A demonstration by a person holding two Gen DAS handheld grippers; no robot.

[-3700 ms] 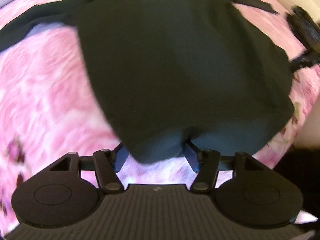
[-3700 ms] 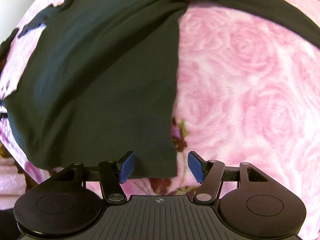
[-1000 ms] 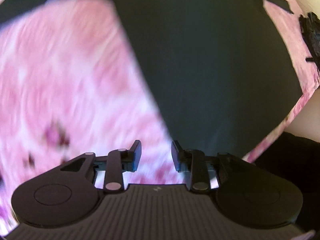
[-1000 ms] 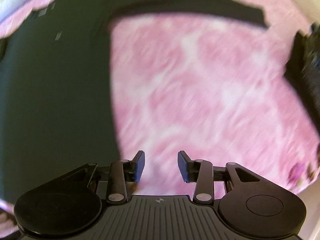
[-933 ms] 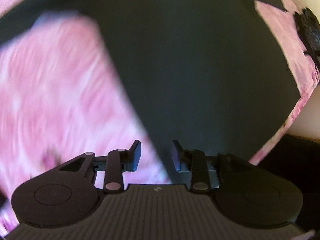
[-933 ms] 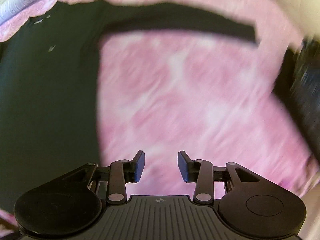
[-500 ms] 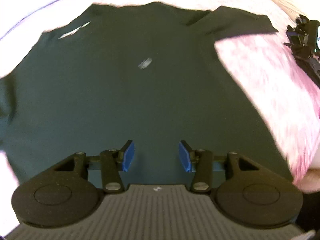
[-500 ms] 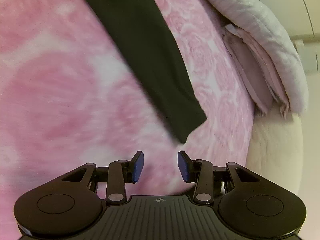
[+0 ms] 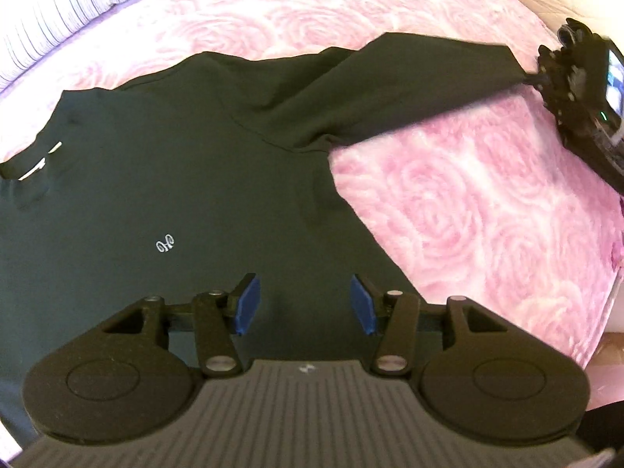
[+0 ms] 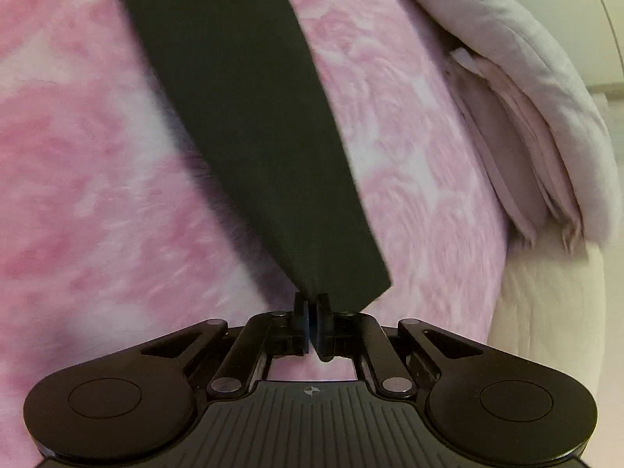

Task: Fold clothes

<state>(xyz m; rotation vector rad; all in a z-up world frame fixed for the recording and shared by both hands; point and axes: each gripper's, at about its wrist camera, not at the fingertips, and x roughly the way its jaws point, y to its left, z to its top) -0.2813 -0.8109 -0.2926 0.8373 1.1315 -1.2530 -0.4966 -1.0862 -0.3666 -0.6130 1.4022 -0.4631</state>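
Two grippers work one dark green long-sleeved shirt, which lies spread flat on a pink rose-pattern blanket. In the left wrist view the shirt body fills the frame from 9 o'clock through centre, w/ a small white embroidered logo just left of centre and a white neck label at approx 9 o'clock. One sleeve runs out from the shoulder toward 2 o'clock, pulled taut and lifted slightly off the blanket.

Left gripper hangs over the shirt's lower body at 6 o'clock; its jaws are opening, blue pads well apart, only flat fabric below them, nothing pinched. Whether the pads touch the cloth can't be told.

Right gripper is clenched tight on the sleeve cuff: in the right wrist view the pads meet at 6 o'clock w/ the cuff's corner nipped between them, and the sleeve stretches away toward 11 o'clock across the blanket. Same gripper shows in the left wrist view at 2–3 o'clock, at the sleeve's far end.

Striped bedding sits at 10 o'clock in the left view. A pale grey quilt w/ folded pink layers beneath lies at 2 o'clock in the right view, a cream surface at approx 4 o'clock.
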